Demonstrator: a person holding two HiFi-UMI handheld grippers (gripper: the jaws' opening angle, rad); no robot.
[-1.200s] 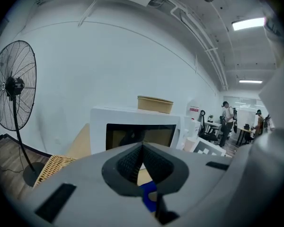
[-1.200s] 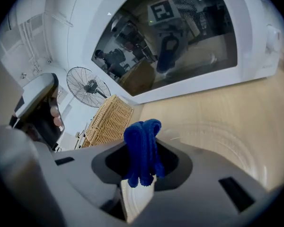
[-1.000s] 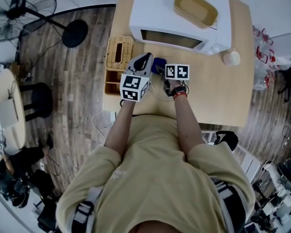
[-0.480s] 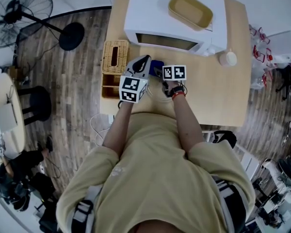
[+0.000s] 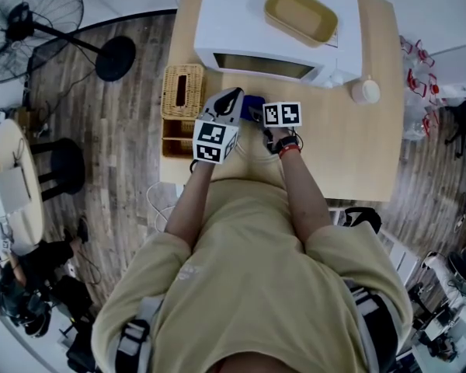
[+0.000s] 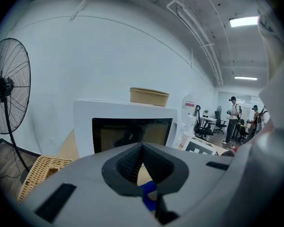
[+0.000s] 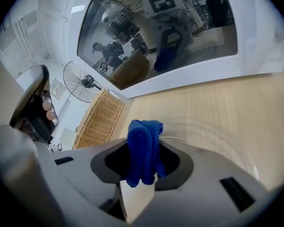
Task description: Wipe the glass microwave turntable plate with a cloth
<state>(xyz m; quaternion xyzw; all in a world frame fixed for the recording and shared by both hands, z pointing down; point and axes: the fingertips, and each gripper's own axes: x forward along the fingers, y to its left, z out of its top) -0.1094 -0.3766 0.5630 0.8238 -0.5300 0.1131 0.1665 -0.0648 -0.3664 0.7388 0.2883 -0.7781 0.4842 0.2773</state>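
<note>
The glass plate (image 7: 217,141) shows only faintly, partly hidden behind the blue cloth (image 7: 143,148).

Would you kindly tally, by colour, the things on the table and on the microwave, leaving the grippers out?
White: 2, microwave and small round container.
Tan: 3, tray, wicker basket, wooden organiser.
Blue: 1, cloth.
Clear: 1, glass plate.
Total: 7.
</note>
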